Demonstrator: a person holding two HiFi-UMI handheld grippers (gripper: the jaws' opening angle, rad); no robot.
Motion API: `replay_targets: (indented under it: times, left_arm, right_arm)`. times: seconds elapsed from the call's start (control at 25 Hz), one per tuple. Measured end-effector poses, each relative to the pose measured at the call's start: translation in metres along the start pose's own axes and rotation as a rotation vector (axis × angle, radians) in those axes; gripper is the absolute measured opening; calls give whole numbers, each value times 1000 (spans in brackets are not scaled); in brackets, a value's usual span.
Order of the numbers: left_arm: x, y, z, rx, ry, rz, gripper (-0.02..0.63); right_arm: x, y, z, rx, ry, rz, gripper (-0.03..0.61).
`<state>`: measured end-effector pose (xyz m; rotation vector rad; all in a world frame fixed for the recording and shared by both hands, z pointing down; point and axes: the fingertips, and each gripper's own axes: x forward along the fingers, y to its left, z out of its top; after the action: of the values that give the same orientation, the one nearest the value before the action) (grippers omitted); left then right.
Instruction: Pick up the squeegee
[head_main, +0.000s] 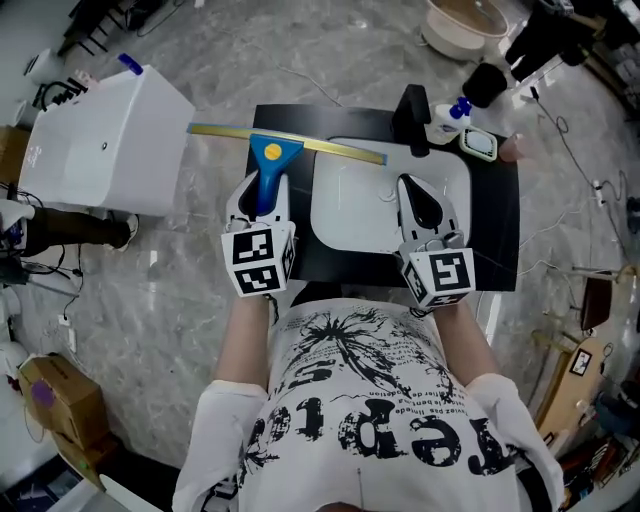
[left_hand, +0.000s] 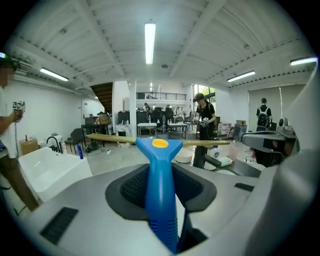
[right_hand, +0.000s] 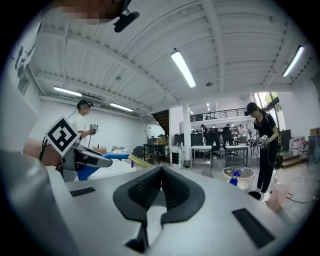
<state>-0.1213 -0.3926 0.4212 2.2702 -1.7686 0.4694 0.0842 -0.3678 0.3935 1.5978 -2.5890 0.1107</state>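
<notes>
The squeegee (head_main: 268, 168) has a blue handle with a yellow dot and a long brass-coloured blade running left to right. My left gripper (head_main: 262, 188) is shut on the handle and holds it up off the table, blade outward. In the left gripper view the blue handle (left_hand: 160, 185) is pinched between the dark pads and the blade (left_hand: 115, 140) crosses level in front. My right gripper (head_main: 410, 188) hovers beside it over the white board, shut with nothing in it; its pads (right_hand: 150, 192) meet. The right gripper view shows the squeegee (right_hand: 111, 156) at its left.
Below lies a black table (head_main: 497, 235) with a white board (head_main: 350, 205). A black stand (head_main: 412, 112) and a spray bottle (head_main: 452, 112) are at its far edge. A white cabinet (head_main: 100, 140) stands left, a cardboard box (head_main: 55, 395) on the floor. People stand in the hall (left_hand: 204, 120).
</notes>
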Motion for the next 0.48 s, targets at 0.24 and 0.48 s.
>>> replay_targets:
  times: [0.24, 0.48]
  left_arm:
    - [-42, -7, 62, 7, -163, -1, 141]
    - [-76, -22, 104, 43, -278, -14, 141]
  right_arm:
    - [-21, 6, 44, -39, -86, 9, 15]
    - [-46, 6, 87, -97, -179, 9, 15]
